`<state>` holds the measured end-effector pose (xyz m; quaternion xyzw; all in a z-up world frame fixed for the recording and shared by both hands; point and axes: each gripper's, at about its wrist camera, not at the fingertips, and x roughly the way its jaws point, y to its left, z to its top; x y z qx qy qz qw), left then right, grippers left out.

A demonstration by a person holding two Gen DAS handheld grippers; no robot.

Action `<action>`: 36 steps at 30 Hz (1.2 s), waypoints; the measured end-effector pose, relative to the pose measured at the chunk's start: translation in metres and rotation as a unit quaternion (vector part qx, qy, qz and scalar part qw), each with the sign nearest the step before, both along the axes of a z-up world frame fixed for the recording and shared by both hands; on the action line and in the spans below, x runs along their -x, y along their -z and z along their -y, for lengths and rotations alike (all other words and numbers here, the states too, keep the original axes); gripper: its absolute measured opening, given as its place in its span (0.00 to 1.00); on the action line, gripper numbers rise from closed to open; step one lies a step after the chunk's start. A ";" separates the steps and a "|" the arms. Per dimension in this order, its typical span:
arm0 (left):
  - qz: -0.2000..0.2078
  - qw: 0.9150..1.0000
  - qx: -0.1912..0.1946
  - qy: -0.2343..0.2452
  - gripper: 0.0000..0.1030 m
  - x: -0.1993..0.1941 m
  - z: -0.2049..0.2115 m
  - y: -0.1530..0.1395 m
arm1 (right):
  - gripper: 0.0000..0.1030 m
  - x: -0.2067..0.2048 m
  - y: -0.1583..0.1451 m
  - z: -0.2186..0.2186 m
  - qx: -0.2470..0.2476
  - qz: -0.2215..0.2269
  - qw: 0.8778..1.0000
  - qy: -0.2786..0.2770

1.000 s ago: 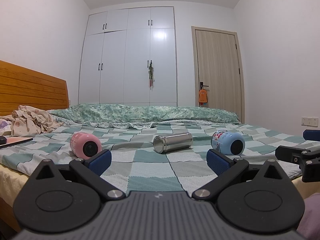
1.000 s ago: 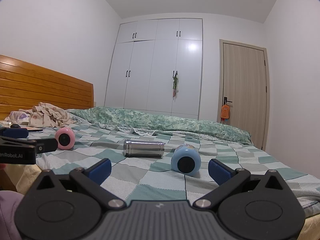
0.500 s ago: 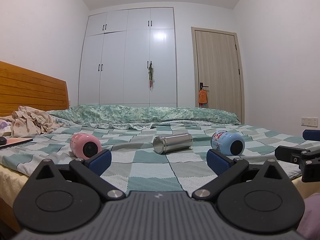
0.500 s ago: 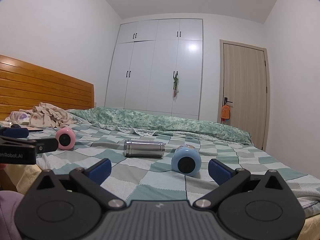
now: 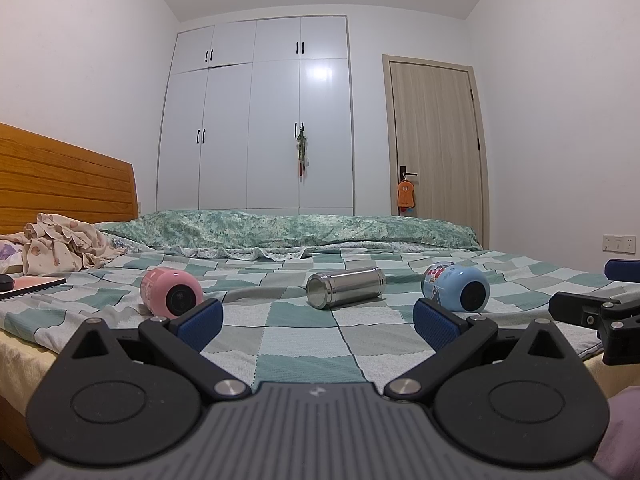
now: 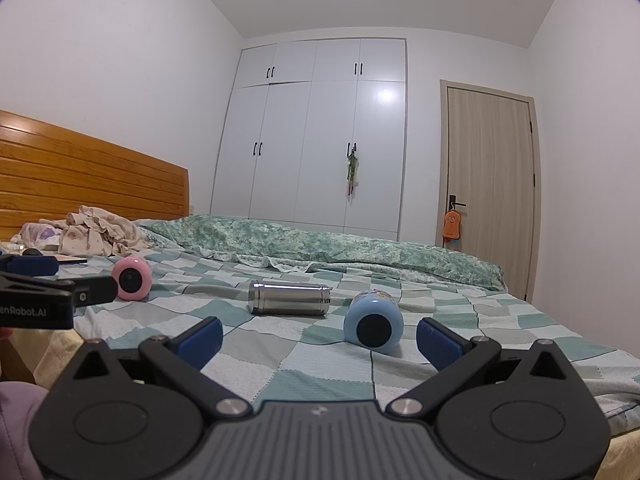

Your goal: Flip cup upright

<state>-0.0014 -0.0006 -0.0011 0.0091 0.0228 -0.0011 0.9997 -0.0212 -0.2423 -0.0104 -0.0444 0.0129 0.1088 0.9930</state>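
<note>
Three cups on the bed (image 5: 304, 332), all lying on their sides on the checked cover: pink cup (image 5: 171, 293) at the left, steel cup (image 5: 345, 288) in the middle, blue cup (image 5: 455, 287) at the right. Insides not visible; only round dark ends of the pink and blue cups turned toward the cameras. Nothing seen spilled beside them.

Left hand-held gripper (image 5: 318, 325) spread wide and empty, low at the near edge of the bed; pink cup just beyond its left fingertip, blue cup just beyond its right one, steel cup farther ahead between them. Right hand-held gripper (image 6: 319, 339) also released, holding nothing; blue cup (image 6: 373, 326) near, ahead between its fingers toward the right one, steel cup (image 6: 289, 298) behind, pink cup (image 6: 132, 279) well apart at the left.
</note>
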 end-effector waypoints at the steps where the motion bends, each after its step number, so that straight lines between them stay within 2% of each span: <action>1: 0.000 1.000 0.000 0.000 1.00 0.000 0.000 0.000 | 1.00 0.000 0.000 0.000 0.000 0.000 1.000 0.000; 36: 0.003 1.000 -0.002 -0.001 1.00 0.002 0.001 -0.006 | 1.00 0.000 0.000 0.000 0.000 0.001 1.000 0.000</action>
